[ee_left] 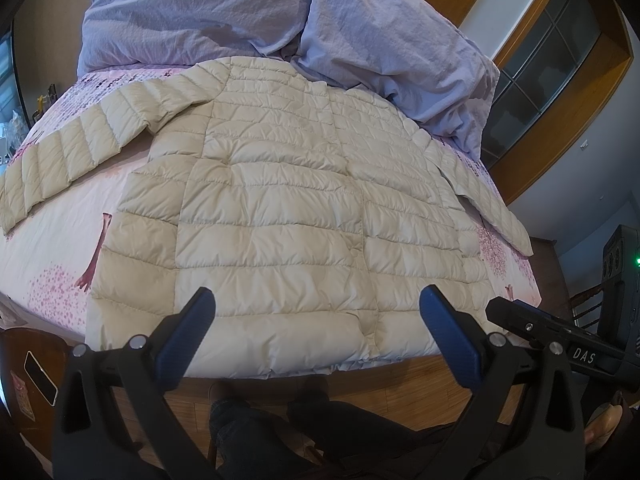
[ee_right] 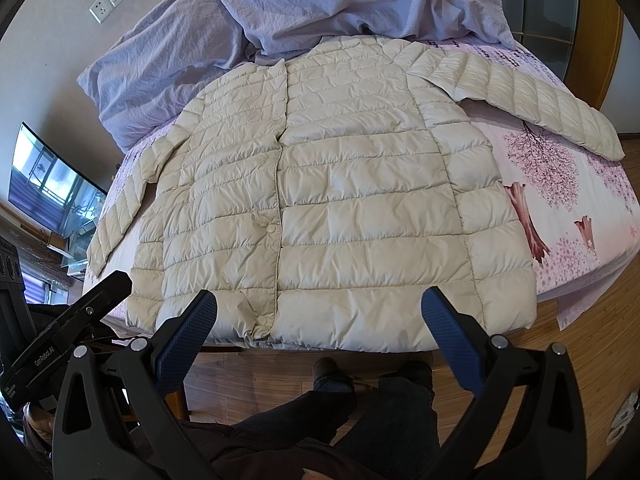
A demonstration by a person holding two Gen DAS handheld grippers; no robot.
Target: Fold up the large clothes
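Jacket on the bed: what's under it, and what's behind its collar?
The cream jacket lies flat on the pink tree-print sheet. Behind the collar sits a rumpled lavender duvet. The sheet beneath the jacket's body is covered, so anything there is hidden.

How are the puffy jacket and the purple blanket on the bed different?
The jacket is cream and quilted in rows; the blanket is lavender and crinkled. The jacket lies spread flat with its sleeves out, while the blanket is bunched in a heap. The jacket lies at the near edge; the blanket sits behind its collar. Both rest on the pink bedsheet.
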